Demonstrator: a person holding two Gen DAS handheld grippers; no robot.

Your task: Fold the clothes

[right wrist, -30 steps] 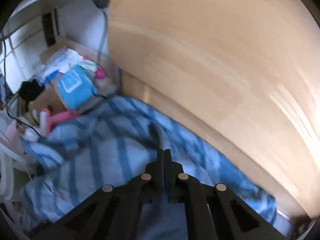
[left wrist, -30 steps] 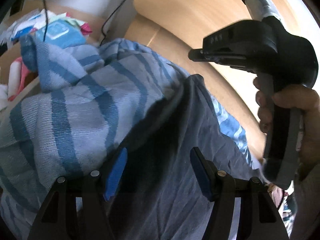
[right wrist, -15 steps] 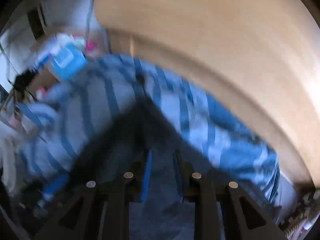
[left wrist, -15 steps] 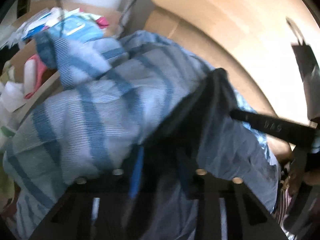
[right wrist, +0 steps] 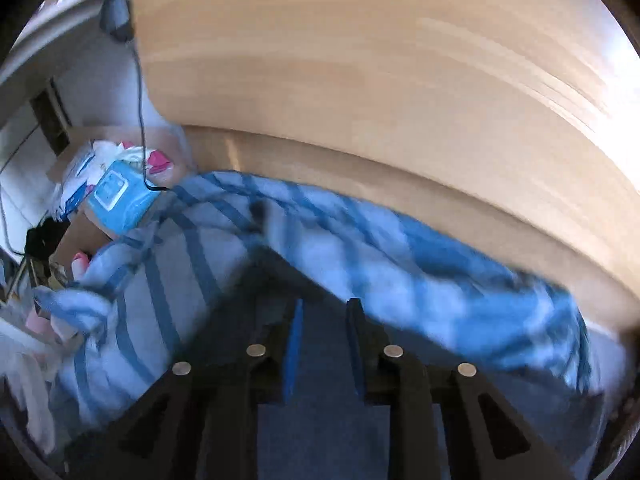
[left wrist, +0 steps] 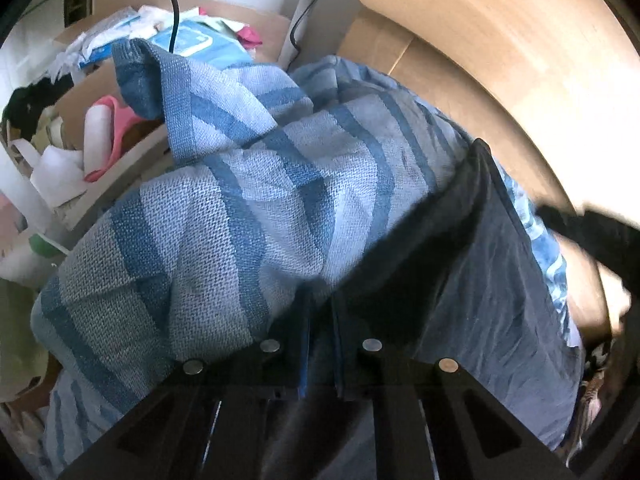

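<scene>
The left hand-held gripper (left wrist: 320,320) has just been closing; its blue pads now stand nearly together with a fold of the dark grey garment (left wrist: 500,300) pinched between them, where a second ago they stood wide over it. The right hand-held gripper (right wrist: 322,328), fully closed a second ago, has just been opening; its jaws are narrowly parted above the same dark cloth, and no grip shows. Judged from this, hold has passed from right to left, freeing the right to take a fresh edge. The garment lies on a blue striped blanket (left wrist: 240,208) over a bed; a cluttered cardboard box (left wrist: 100,92) stands beyond.
</scene>
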